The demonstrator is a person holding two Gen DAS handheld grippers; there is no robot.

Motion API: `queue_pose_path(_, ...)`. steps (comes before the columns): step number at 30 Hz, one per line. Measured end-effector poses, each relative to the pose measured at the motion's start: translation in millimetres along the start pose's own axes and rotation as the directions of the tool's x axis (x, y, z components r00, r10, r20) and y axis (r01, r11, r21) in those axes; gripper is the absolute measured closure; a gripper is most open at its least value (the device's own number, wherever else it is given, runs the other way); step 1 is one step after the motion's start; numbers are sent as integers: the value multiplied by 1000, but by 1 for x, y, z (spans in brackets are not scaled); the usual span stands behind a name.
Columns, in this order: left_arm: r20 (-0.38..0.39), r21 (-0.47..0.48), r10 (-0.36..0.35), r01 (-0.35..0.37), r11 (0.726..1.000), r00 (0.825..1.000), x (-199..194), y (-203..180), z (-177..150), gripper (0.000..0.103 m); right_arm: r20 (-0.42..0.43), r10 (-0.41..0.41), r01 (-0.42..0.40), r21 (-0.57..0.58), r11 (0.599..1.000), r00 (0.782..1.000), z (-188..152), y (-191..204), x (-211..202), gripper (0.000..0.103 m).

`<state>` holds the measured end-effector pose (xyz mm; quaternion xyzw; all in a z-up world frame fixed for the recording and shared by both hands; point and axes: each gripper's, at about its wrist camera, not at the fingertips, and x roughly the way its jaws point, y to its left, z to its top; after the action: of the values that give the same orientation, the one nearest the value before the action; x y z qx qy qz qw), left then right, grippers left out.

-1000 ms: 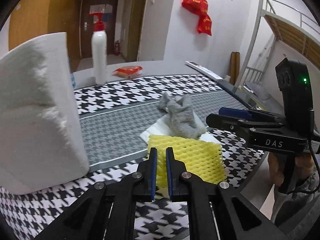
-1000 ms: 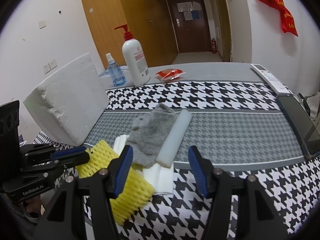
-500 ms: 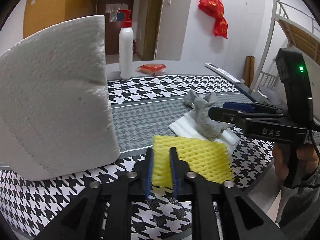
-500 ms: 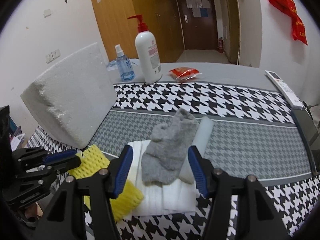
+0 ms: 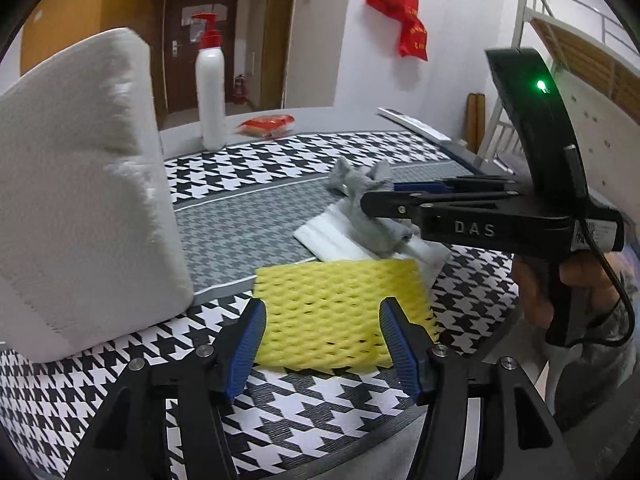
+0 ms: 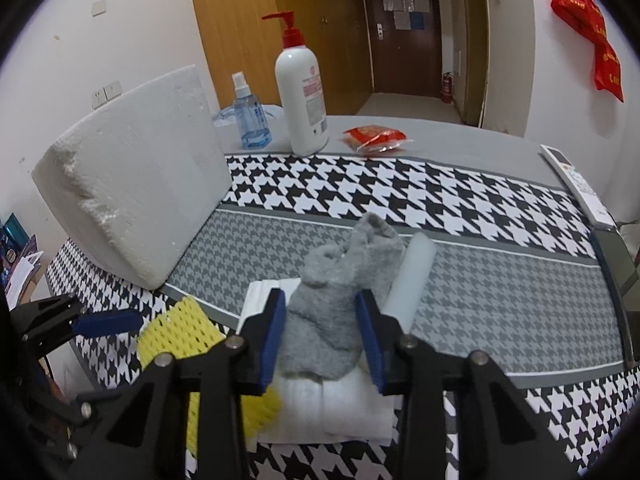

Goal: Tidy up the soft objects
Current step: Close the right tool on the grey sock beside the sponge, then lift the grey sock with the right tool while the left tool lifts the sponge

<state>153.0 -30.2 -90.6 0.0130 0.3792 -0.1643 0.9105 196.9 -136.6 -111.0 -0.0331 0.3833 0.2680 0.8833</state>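
Note:
A yellow foam net [image 5: 340, 312] lies flat on the houndstooth cloth; it also shows in the right wrist view [image 6: 180, 332]. My left gripper [image 5: 322, 340] is open, its jaws on either side of the net's near edge. A grey sock [image 6: 340, 300] lies bunched on a folded white foam sheet [image 6: 332, 404], beside a white foam roll [image 6: 412, 280]. My right gripper [image 6: 322, 336] is partly closed, one jaw on each side of the sock; the frames do not show whether the pads press it. The sock [image 5: 356, 184] also shows in the left wrist view.
A big white foam block [image 6: 132, 204] stands at the left. At the table's back are a pump bottle [image 6: 302, 96], a blue spray bottle [image 6: 250, 118] and a red packet [image 6: 374, 138]. A remote [image 6: 576, 180] lies at the right edge.
My left gripper has let go of the yellow net and opened wide. My right gripper has moved down and forward over the sock, and its jaws have narrowed around it.

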Motion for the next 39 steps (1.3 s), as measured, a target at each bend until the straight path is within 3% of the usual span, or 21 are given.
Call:
queue_pose_path(3, -26, 16, 13, -13, 1000, 1000, 8, -4, -1, 42, -5, 6, -6, 7, 1000, 1000, 0, -2, 2, 76)
queue_pose_path(9, -55, 58, 54, -51, 997, 997, 17, -8, -2, 44, -9, 4, -4, -7, 1000, 1000, 0, -1, 2, 83)
queue_pose_path(11, -55, 74, 97, -93, 993, 994, 19, -8, -2, 57, -4, 7, -7, -4, 1000, 1000, 0, -3, 1, 85)
queue_pose_path(16, -55, 106, 131, -125, 987, 990, 20, -11, -3, 67, 12, 42, -42, 15, 999, 999, -2, -7, -4, 89)
queue_pose_path(19, -52, 90, 143, -138, 986, 988, 20, -10, -2, 89, 22, 44, -45, 10, 999, 999, -2, -4, -6, 89)
queue_pose_path(21, -48, 79, 141, -137, 987, 989, 19, -7, -1, 98, 29, 52, -52, 15, 999, 998, -1, -4, -8, 89)
queue_pose_path(25, -35, 45, 98, -96, 994, 995, 14, -1, 1, 103, 40, 50, -51, 20, 999, 998, 0, -5, -11, 89)
queue_pose_path(39, 30, 15, 95, -95, 995, 995, -14, 8, 3, 103, 135, 85, -91, 34, 995, 987, 4, -8, -50, 92)
